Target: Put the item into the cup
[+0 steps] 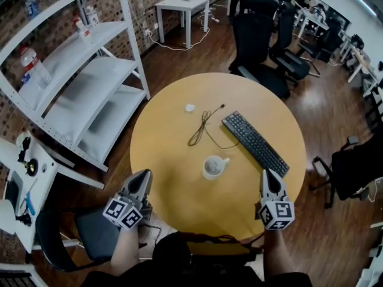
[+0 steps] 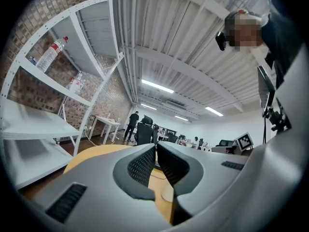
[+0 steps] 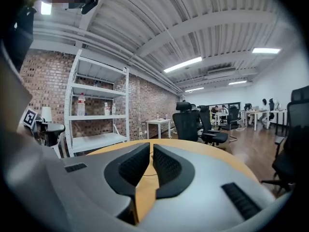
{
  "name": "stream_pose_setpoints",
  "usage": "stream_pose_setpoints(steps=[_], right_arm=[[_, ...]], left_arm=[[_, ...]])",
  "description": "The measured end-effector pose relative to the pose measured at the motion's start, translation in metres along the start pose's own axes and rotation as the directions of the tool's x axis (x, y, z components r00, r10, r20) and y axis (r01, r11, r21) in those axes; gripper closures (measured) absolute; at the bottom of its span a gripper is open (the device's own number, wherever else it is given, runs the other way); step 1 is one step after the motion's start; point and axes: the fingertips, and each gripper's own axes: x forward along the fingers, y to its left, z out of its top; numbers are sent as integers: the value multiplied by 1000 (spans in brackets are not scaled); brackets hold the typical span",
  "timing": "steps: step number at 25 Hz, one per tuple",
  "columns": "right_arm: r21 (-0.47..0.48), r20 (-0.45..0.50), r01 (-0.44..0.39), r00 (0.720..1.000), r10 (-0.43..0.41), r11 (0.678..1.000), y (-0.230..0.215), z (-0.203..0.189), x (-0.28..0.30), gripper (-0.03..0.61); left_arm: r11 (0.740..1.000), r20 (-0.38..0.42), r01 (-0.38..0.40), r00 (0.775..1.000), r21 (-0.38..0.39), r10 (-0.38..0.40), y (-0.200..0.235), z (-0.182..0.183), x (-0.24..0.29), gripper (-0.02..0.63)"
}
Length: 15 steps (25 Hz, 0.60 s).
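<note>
A white cup (image 1: 213, 167) with its handle to the right stands on the round yellow table (image 1: 161, 160), near the front. A small white item (image 1: 190, 107) lies farther back, next to a thin black cable (image 1: 203, 126). My left gripper (image 1: 145, 175) hovers at the table's front left edge, left of the cup. Its jaws (image 2: 156, 149) are shut with nothing between them. My right gripper (image 1: 268, 173) is over the front right edge, right of the cup. Its jaws (image 3: 151, 149) stand close together and hold nothing.
A black keyboard (image 1: 255, 142) lies diagonally at the table's right. A white shelf rack (image 1: 90, 82) with bottles stands to the left. Black office chairs (image 1: 257, 34) stand behind the table, another chair (image 1: 353, 166) to the right and one (image 1: 84, 232) at lower left.
</note>
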Motion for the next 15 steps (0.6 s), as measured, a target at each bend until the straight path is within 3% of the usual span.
stream_pose_setpoints(steps=[7, 15], right_arm=[[26, 19, 106, 994, -106, 994, -63, -1, -61, 569], [69, 2, 86, 996, -86, 994, -75, -15, -65, 572]], left_arm=[[996, -3, 84, 996, -3, -84, -47, -11, 32, 597], [998, 8, 66, 998, 19, -66, -65, -6, 30, 597]])
